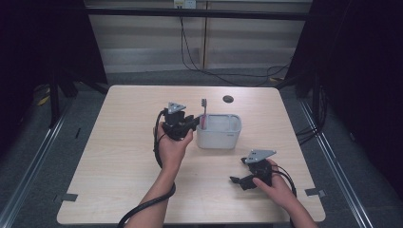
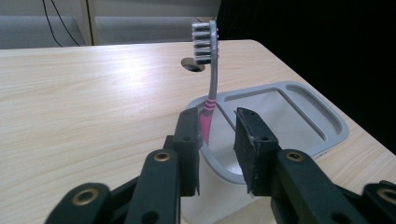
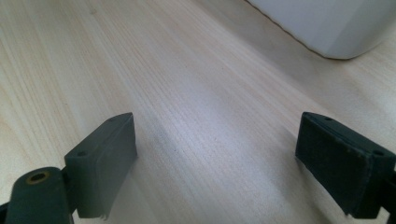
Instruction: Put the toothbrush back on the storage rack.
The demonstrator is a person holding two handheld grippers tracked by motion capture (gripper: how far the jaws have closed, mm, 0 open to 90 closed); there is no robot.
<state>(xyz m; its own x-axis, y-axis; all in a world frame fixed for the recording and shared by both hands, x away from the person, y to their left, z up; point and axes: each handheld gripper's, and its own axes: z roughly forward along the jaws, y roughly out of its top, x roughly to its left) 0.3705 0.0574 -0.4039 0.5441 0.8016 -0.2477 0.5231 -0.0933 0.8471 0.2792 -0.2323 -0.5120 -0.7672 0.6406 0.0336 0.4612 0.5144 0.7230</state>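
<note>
We see the left gripper (image 2: 215, 140) at the near end of the grey holder (image 1: 219, 131), with its jaws parted and the toothbrush (image 2: 210, 88) standing between them. The brush is upright in the small end compartment, bristles up, and leans close to the left jaw; we cannot tell if they touch. We judge that the brush is just being placed or released. To do this well, we should draw the gripper straight back without brushing the handle, so the brush does not tip.

The right gripper (image 3: 217, 163) rests low over the table (image 1: 123, 142), jaws wide apart and holding nothing, near the holder's corner.

The table is pale wood grain with a round cable hole (image 1: 228, 99). Behind it are pale wall panels with hanging cables, and dark curtains on both sides.
</note>
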